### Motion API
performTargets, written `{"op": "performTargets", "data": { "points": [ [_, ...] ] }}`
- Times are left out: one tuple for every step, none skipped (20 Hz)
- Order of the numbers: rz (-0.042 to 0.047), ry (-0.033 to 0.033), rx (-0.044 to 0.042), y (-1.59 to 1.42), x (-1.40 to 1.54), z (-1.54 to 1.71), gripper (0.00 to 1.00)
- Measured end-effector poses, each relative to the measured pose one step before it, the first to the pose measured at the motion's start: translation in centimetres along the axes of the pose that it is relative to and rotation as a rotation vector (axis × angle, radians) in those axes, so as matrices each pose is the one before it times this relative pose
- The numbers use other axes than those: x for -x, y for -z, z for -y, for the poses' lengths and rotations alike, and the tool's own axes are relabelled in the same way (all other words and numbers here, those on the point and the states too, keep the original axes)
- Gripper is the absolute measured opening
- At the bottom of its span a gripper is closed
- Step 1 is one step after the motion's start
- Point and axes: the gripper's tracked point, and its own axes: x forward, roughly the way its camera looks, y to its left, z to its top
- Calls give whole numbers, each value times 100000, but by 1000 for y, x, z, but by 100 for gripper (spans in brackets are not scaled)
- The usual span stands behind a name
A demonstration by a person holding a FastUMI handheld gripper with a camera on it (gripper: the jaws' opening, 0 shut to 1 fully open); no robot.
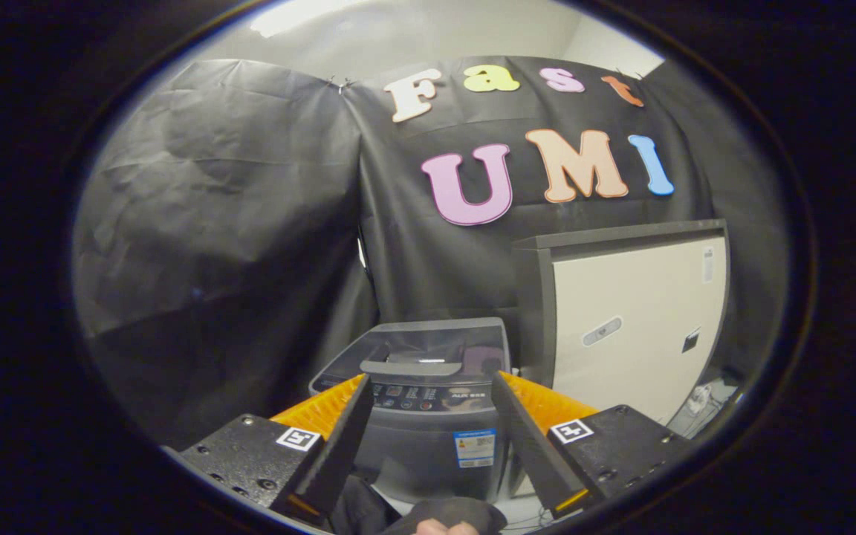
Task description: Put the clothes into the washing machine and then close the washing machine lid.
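Observation:
A grey top-loading washing machine (428, 438) stands on the floor against the black cloth wall, just ahead of my fingers. Its tinted lid (428, 345) lies flat and closed, with a handle (411, 367) at the front edge and a control panel (428, 397) below it. My gripper (432, 377) is open, its fingers wide apart and framing the machine's top without touching it. Low down between the finger bases lies a dark piece of cloth (435, 513); I cannot tell whether it is a garment or a sleeve. Neither finger presses on it.
A tall cabinet (636, 319) with a beige door and dark frame stands right beside the machine. White cables (699, 397) lie on the floor further right. Black cloth walls close off the back and left.

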Motion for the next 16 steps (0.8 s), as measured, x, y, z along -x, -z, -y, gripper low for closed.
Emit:
{"op": "performTargets", "data": {
  "points": [
    [2455,-1154,-860,193,706,-368,97],
    [7625,-67,-2611,-1021,455,-777,96],
    [273,-5767,1187,-98,238,-1560,96],
    [-3017,-431,4338,554,-116,-219,95],
    [-1412,2180,4864,254,388,330,96],
    [-507,1031,2887,442,596,891,97],
    [416,-410,-235,68,163,-92,98],
    [299,-968,-2363,-14,-19,-194,97],
    [-528,-767,-1745,49,46,-148,97],
    [0,111,-550,-79,239,93,97],
    [251,612,-43,-239,285,210,97],
    [624,201,-113,-297,106,86,97],
    [395,152,-431,-185,44,103,97],
    [-47,401,-103,-45,98,119,97],
    [-108,562,177,-13,177,235,97],
    [-122,420,274,53,-29,120,97]
  ]
}}
